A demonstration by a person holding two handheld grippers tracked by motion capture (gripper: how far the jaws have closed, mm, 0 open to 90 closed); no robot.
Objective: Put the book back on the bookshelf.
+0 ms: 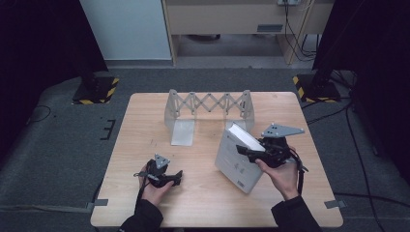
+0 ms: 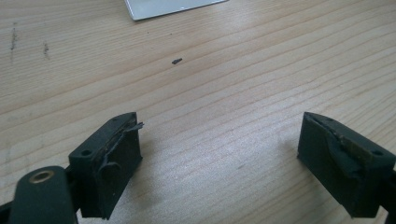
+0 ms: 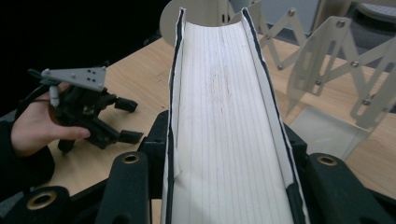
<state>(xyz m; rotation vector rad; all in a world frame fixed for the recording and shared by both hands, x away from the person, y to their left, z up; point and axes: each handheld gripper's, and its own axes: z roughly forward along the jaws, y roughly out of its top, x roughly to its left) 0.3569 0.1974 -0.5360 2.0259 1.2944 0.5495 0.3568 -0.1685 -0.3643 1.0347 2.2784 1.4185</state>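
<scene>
Held the book (image 1: 240, 154) tight in the right gripper (image 1: 256, 151). Left gripper (image 1: 170, 178) wide, nothing inside. Could have slipped, hitting the rack (image 1: 209, 104).

I see a pale wooden tabletop (image 1: 203, 193); a grey metal scissor-lattice book rack (image 1: 209, 112) stands on it toward the far edge.
</scene>
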